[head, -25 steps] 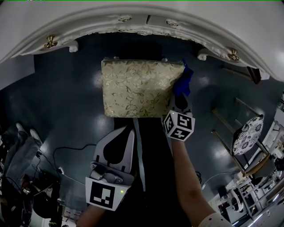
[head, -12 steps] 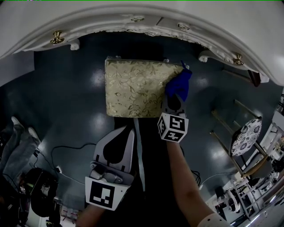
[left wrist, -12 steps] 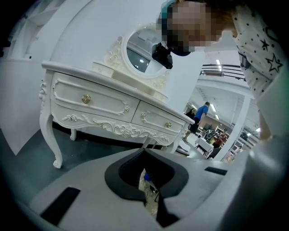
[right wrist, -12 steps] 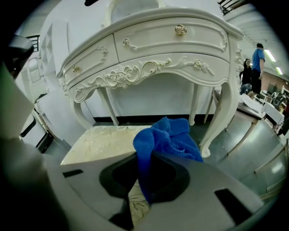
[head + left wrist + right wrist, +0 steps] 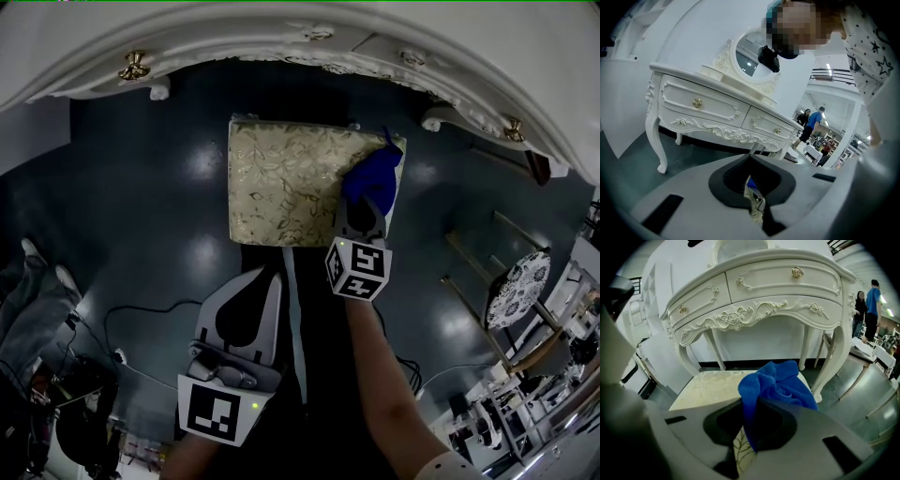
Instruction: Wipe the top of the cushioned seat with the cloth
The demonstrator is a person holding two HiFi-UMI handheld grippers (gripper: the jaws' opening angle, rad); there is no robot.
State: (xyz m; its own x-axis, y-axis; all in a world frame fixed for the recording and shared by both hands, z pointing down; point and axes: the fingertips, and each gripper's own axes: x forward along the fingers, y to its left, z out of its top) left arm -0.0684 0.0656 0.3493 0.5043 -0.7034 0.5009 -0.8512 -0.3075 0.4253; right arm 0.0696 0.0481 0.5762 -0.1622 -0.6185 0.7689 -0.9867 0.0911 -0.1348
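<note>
Right claw [image 5: 364, 211] clamps the blue cloth [image 5: 373, 178] atop the cushioned seat [image 5: 281, 183]; left claw [image 5: 274, 277] hangs closed nearby.

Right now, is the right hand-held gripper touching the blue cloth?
Touching. The right gripper view shows the right hand-held gripper shut on the blue cloth.

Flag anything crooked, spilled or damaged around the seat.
Nothing stands out. The cushioned seat shows no tear or spill; the blue cloth, bunched in the right gripper, rests on its right side. The left gripper is shut and empty, short of the seat.
</note>
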